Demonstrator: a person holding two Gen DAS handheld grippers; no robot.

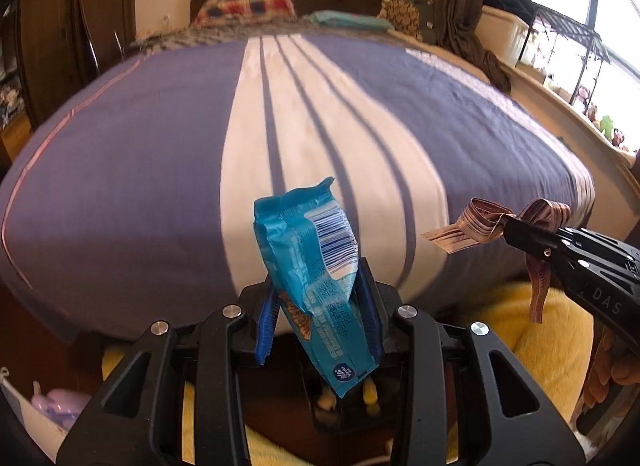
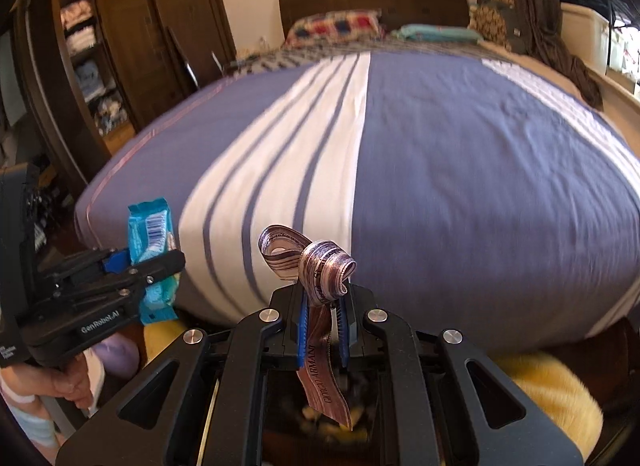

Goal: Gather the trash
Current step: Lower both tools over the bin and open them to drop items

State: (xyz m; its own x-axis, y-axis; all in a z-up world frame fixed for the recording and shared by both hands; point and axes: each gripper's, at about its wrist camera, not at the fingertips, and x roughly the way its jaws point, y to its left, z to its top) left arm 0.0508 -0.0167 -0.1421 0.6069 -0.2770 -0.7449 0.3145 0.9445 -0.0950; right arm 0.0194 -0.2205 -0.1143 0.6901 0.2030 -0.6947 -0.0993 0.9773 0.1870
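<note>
Pinching a blue snack wrapper (image 1: 310,266) between its blue pads, the left gripper (image 1: 316,306) holds it upright, the torn top sticking out past the fingertips above the striped bedspread (image 1: 140,137). Beside it, the right gripper (image 2: 324,306) is clamped tight on a looped brown ribbon (image 2: 320,266), whose printed tail hangs down between the fingers.
</note>
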